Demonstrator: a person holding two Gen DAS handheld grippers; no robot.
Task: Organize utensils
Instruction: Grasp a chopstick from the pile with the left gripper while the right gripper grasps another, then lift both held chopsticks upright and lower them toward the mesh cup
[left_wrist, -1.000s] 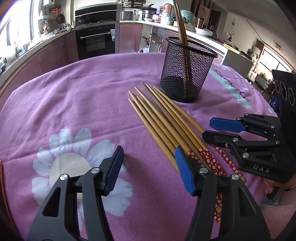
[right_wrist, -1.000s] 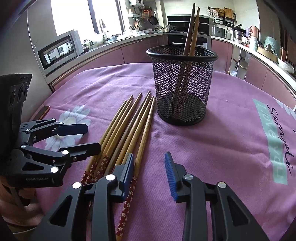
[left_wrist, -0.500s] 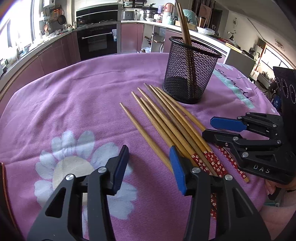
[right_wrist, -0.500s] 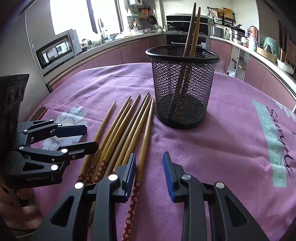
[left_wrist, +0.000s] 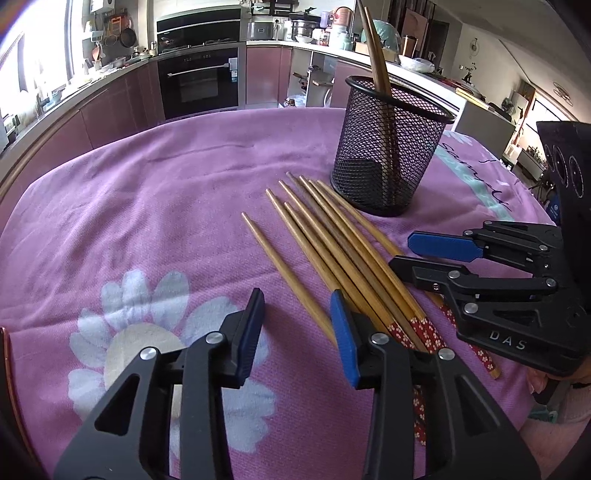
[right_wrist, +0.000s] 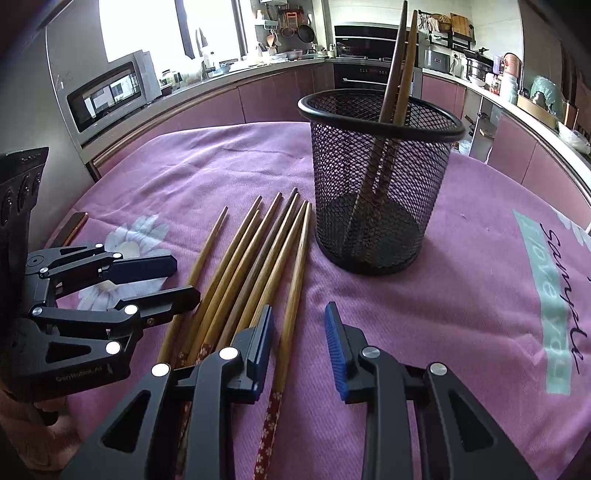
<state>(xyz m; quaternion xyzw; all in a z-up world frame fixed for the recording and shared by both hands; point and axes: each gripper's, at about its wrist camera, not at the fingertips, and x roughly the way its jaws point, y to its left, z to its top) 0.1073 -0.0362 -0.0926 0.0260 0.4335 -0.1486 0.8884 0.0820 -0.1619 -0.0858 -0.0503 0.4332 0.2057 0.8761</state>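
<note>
Several wooden chopsticks (left_wrist: 332, 251) with red patterned ends lie fanned on the purple cloth in front of a black mesh cup (left_wrist: 388, 158). Two chopsticks (left_wrist: 375, 48) stand in the cup. One chopstick (left_wrist: 280, 269) lies apart, left of the bundle, and runs between the closing jaws of my left gripper (left_wrist: 297, 332), close to the right pad, unpinched. My right gripper (right_wrist: 299, 332) is open low over the bundle (right_wrist: 251, 266), with the rightmost chopstick (right_wrist: 293, 295) between its pads. The cup (right_wrist: 380, 192) stands just beyond. Each view shows the other gripper: right gripper (left_wrist: 402, 253), left gripper (right_wrist: 184, 280).
The round table has a purple cloth (left_wrist: 147, 206) with a white flower print and teal lettering. A thin dark flat object (right_wrist: 74, 225) lies at the table's left edge. Kitchen counters, an oven (left_wrist: 201, 81) and a microwave (right_wrist: 110, 92) stand behind.
The left gripper's jaws have narrowed. The leftmost chopstick has slid left, away from the bundle, and now lies between those jaws. The right gripper has barely changed.
</note>
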